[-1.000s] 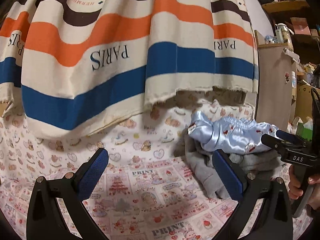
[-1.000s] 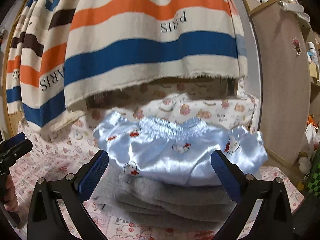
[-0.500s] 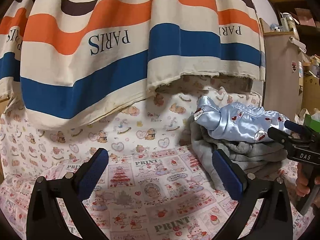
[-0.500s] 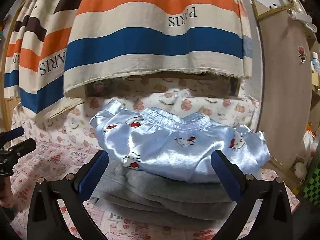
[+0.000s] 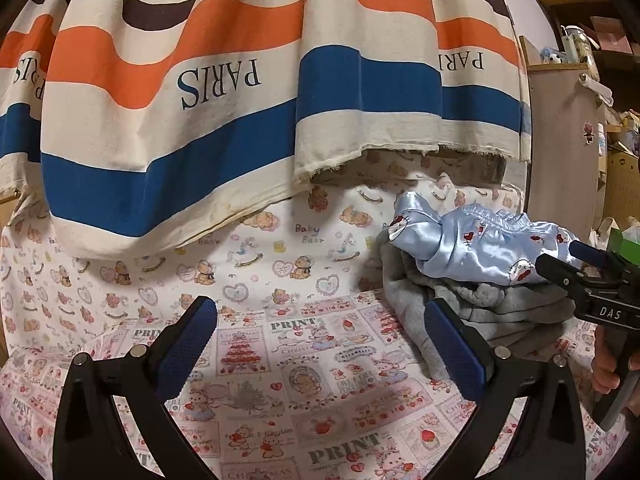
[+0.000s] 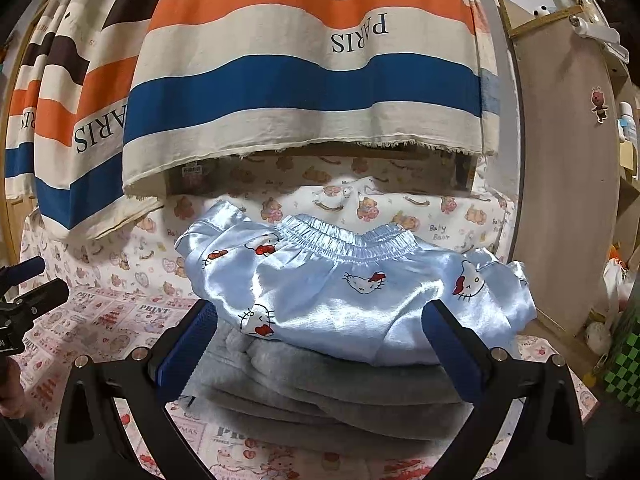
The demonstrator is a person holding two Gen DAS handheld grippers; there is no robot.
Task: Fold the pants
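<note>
Left tool (image 5: 320, 340) gapes over printed sheet (image 5: 280, 360); blue satin pants (image 5: 480, 244) seemingly top grey clothes (image 5: 500, 304).

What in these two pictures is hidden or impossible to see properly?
- Right wrist view: the legs of the blue satin pants are tucked out of sight.
- Both views: the grey garment lies mostly under the pants; its type is unclear.
- Left wrist view: the striped curtain hides what stands behind it.

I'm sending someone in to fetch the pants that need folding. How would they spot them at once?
Find the big striped PARIS cloth hanging behind the printed bedsheet. Below its hem sits a pile of grey garments; the pants lie on top, the only shiny pale-blue satin piece, with cat faces and a gathered waistband.
</note>
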